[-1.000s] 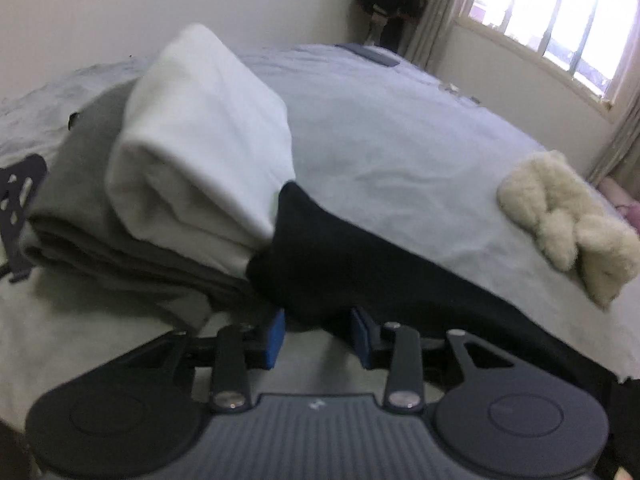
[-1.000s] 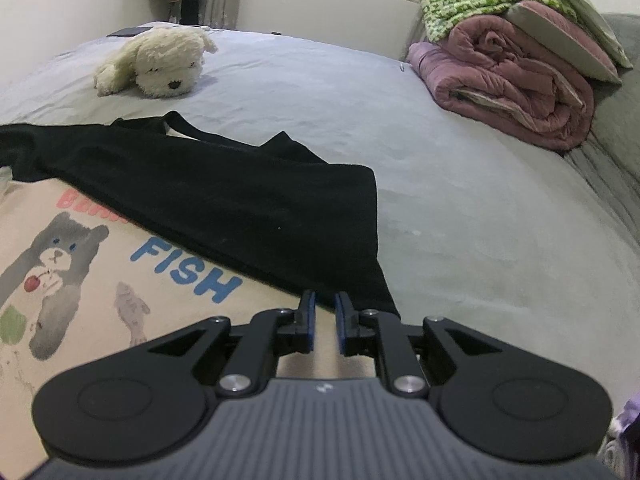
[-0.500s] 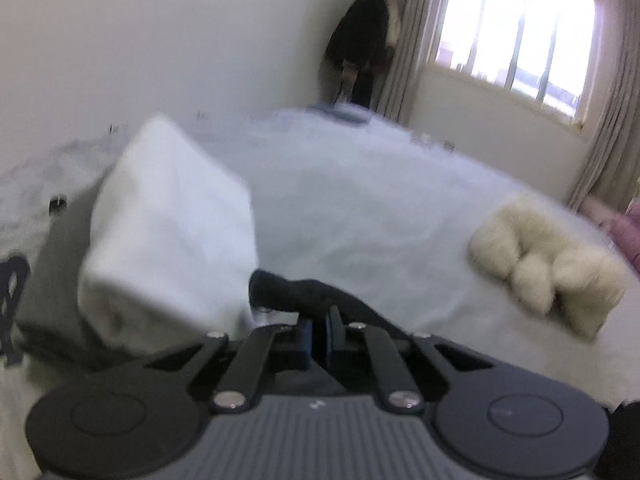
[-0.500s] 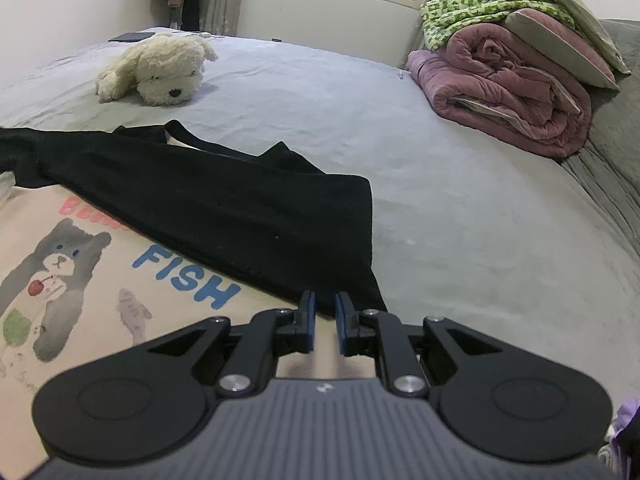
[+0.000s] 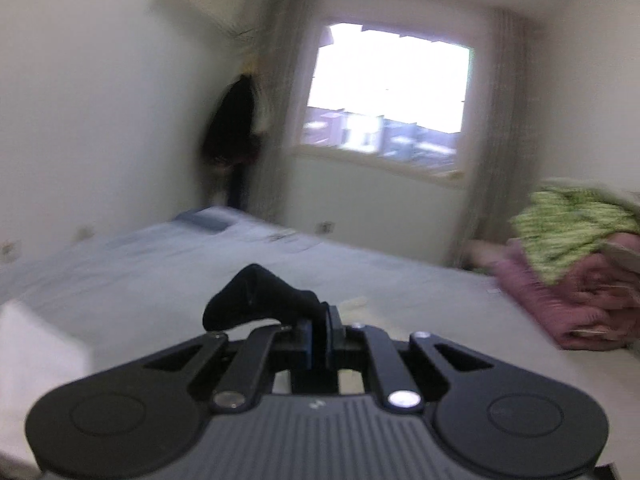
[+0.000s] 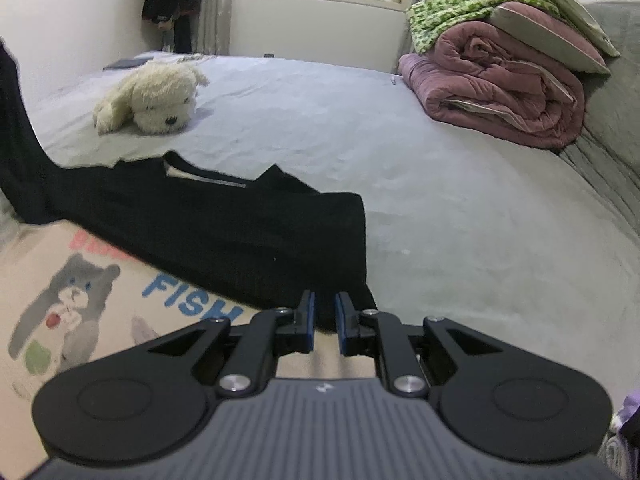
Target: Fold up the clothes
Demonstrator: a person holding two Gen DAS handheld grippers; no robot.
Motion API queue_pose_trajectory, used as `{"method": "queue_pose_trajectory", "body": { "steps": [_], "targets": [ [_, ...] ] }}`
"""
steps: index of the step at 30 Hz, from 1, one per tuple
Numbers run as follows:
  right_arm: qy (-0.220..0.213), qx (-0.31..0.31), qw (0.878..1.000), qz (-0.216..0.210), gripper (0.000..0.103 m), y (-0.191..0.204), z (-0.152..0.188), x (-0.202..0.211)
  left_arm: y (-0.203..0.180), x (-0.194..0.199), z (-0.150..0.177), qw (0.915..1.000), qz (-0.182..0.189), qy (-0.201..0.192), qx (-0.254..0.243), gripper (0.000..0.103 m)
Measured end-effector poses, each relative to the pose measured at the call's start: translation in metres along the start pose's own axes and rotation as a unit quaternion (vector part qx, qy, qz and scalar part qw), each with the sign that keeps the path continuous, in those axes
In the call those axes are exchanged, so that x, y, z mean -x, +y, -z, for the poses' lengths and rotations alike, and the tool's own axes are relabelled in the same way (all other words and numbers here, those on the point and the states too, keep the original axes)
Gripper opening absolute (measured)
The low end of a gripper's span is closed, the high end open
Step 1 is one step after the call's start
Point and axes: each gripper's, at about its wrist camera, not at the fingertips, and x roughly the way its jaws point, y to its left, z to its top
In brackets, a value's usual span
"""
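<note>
A beige shirt with a grey cat print, the word FISH and black sleeves lies on the bed. My left gripper is shut on the end of one black sleeve and holds it raised above the bed. In the right wrist view that lifted sleeve rises along the left edge. My right gripper sits low at the corner of the other black sleeve, with its fingers close together and black cloth between them.
A cream plush dog lies beyond the shirt. Rolled pink and green quilts are piled at the right. A white folded garment shows blurred at the left. A dark coat hangs by the window.
My left gripper shut on the black sleeve, then lifted it and swung upward and right, away from the folded stack. The right gripper has barely moved.
</note>
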Motion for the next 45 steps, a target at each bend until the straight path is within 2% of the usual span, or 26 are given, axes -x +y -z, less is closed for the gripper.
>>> {"method": "queue_pose_trajectory", "body": {
  "steps": [4, 8, 13, 20, 24, 28, 33, 36, 38, 43, 45],
  "targets": [
    [-0.007, -0.031, 0.999, -0.005, 0.015, -0.011, -0.005, 0.006, -0.073, 0.002, -0.005, 0.9969, 0.076, -0.015, -0.016, 0.006],
    [-0.011, -0.074, 0.997, -0.012, 0.016, -0.026, -0.01, 0.013, -0.142, 0.002, 0.003, 0.9893, 0.144, -0.011, -0.022, 0.006],
    [-0.019, -0.14, 0.99, -0.027, 0.016, -0.049, -0.013, 0.024, -0.219, -0.006, 0.048, 0.98, 0.195, 0.018, -0.034, 0.006],
    [-0.027, -0.216, 0.976, -0.024, 0.016, -0.085, -0.013, 0.037, -0.286, -0.022, 0.126, 0.9713, 0.221, 0.076, -0.043, 0.006],
    [-0.024, -0.255, 0.966, -0.024, 0.016, -0.104, -0.01, 0.039, -0.314, -0.023, 0.164, 0.9646, 0.23, 0.098, -0.083, 0.006],
    [-0.013, -0.286, 0.958, -0.03, 0.016, -0.115, -0.005, 0.035, -0.326, -0.021, 0.194, 0.9574, 0.232, 0.122, -0.122, 0.006],
    [-0.009, -0.291, 0.956, -0.03, 0.016, -0.119, -0.004, 0.035, -0.33, -0.019, 0.215, 0.9483, 0.235, 0.139, -0.161, 0.007],
    [-0.008, -0.295, 0.955, -0.03, 0.016, -0.121, -0.003, 0.035, -0.335, -0.013, 0.224, 0.9391, 0.253, 0.149, -0.179, 0.008],
    [-0.007, -0.295, 0.955, -0.029, 0.016, -0.121, -0.003, 0.035, -0.343, -0.011, 0.232, 0.9297, 0.267, 0.158, -0.198, 0.011],
    [0.0, -0.29, 0.957, -0.028, 0.016, -0.119, -0.003, 0.03, -0.348, 0.006, 0.244, 0.8948, 0.322, 0.177, -0.253, 0.019],
    [0.005, -0.289, 0.957, -0.031, 0.016, -0.119, -0.002, 0.026, -0.341, 0.017, 0.245, 0.8839, 0.341, 0.175, -0.268, 0.025]
  ]
}}
